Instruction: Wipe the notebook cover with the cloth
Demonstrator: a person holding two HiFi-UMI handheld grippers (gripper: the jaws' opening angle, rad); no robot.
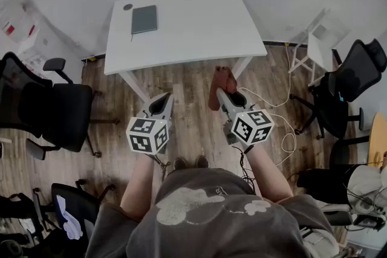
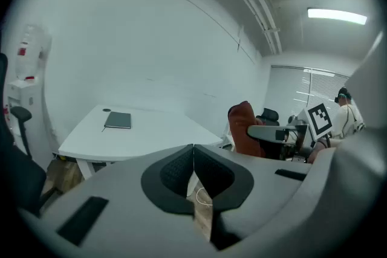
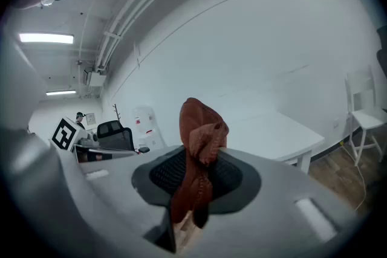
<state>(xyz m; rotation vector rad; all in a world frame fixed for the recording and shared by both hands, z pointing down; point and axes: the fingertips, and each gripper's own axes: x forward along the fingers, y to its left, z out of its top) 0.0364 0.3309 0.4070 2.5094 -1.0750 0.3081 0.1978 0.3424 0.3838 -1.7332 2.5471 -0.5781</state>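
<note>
Right hand-held gripper [image 3: 196, 175]: clenched on the rust-red cloth [image 3: 202, 130], which bunches up above my jaws.
Left hand-held gripper [image 2: 193, 151]: pressed closed, with nothing between the jaws.
Notebook [image 1: 144, 19]: flat on the white worktop [image 1: 199, 27], upper left of the frame, near the far left corner.
Long axis: runs up the frame, away from me.
Key relation: it lies up and left of the cloth, well apart. My left side is nearer, but the cloth is on the right, so I judge the right must cross over.
</note>
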